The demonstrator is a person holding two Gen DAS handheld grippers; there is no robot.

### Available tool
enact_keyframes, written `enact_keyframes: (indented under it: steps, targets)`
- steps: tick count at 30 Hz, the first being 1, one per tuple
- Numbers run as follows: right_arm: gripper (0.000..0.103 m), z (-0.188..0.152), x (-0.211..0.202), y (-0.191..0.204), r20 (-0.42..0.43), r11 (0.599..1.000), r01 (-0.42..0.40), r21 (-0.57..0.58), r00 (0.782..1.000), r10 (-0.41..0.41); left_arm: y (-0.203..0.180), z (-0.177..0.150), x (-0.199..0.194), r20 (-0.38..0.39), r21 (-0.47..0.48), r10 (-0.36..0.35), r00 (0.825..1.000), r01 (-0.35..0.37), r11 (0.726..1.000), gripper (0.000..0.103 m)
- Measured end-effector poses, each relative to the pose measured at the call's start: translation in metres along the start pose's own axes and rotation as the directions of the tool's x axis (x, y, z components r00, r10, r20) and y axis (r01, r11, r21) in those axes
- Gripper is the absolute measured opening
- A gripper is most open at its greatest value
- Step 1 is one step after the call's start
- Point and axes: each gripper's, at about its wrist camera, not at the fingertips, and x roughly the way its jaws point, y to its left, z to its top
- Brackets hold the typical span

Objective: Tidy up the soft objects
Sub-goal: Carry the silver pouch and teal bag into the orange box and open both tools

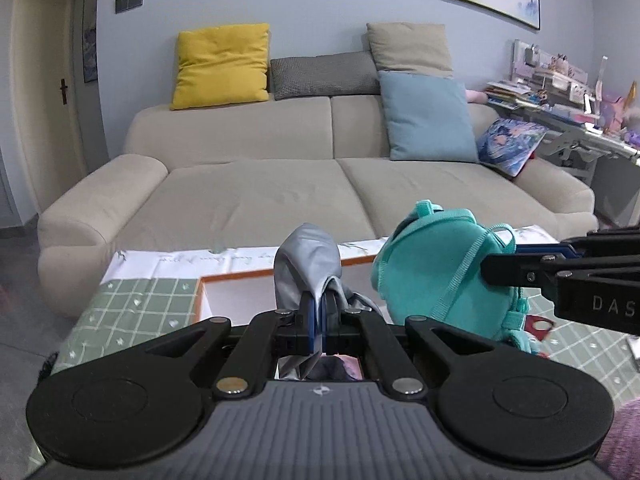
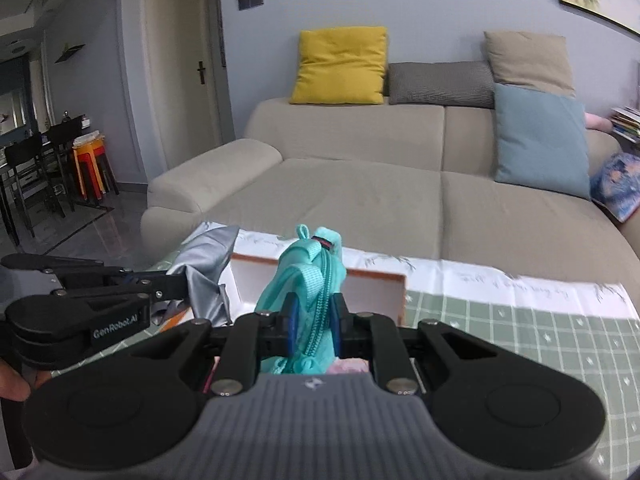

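My left gripper is shut on a silver-grey soft fabric piece, held up above a white box with an orange rim. In the right wrist view the grey fabric hangs at the left. My right gripper is shut on a teal soft backpack-shaped pouch by its straps and zipper, above the same box. In the left wrist view the teal pouch hangs at the right, held by the right gripper.
A green checked cloth covers the table. Behind it stands a beige sofa with yellow, grey, tan and blue cushions. A cluttered desk is at the right. Chairs and stools stand far left.
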Motion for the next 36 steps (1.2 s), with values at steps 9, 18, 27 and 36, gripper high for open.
enact_keyframes:
  steps: [9, 18, 27, 36]
  targets:
    - [0.015, 0.019, 0.09, -0.002, -0.096, 0.998, -0.06, -0.011, 0.994, 0.058, 0.026, 0.007, 0.061, -0.099, 0.024, -0.008, 0.995, 0.01, 1.0, 0.003]
    - [0.014, 0.008, 0.195, -0.005, -0.268, 0.994, -0.08, 0.078, 0.958, 0.099, 0.051, -0.015, 0.138, -0.273, 0.04, 0.022, 0.962, -0.012, 0.999, 0.003]
    - [0.015, -0.012, 0.25, 0.004, -0.388, 0.995, -0.067, 0.075, 0.917, 0.091, 0.058, -0.036, 0.175, -0.381, 0.076, 0.061, 0.923, -0.034, 0.996, 0.007]
    - [0.031, -0.014, 0.253, 0.015, -0.416, 0.998, -0.053, 0.027, 0.907, 0.06, 0.06, -0.038, 0.168, -0.367, 0.088, 0.084, 0.926, -0.056, 0.995, 0.031]
